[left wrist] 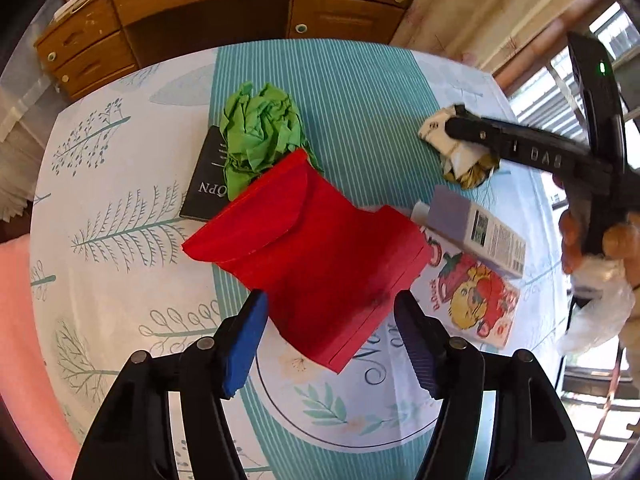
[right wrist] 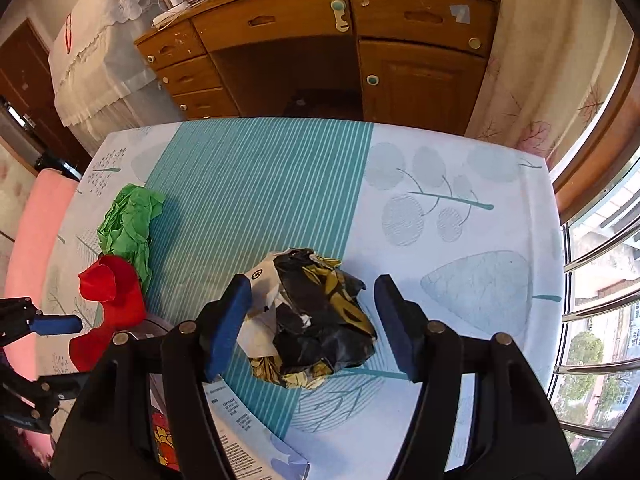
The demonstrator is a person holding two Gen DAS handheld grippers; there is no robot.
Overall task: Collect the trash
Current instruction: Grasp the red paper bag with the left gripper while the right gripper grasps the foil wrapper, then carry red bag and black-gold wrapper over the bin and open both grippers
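Note:
A red paper bag [left wrist: 312, 252] lies crooked on the tablecloth, one corner between the fingers of my left gripper [left wrist: 332, 300]. The jaws are open; only the fingertips [left wrist: 256, 312] sit near its edges, with cloth showing along the pads. In the right wrist view the red bag [right wrist: 112, 296] rises beside the left gripper's blue pad [right wrist: 56, 324]. My right gripper [right wrist: 312, 312] is open astride a crumpled black, gold and white wrapper [right wrist: 320, 320], with a small gap on each side. A wad of green paper [left wrist: 260, 132] rests behind the red bag.
A black booklet [left wrist: 204, 184] lies under the green wad. A purple-and-white box [left wrist: 476, 232] and a strawberry cartoon packet [left wrist: 476, 300] lie to the right. The hand on the right gripper also clutches a white plastic bag [left wrist: 596, 304]. A wooden desk [right wrist: 320, 40] stands beyond the table.

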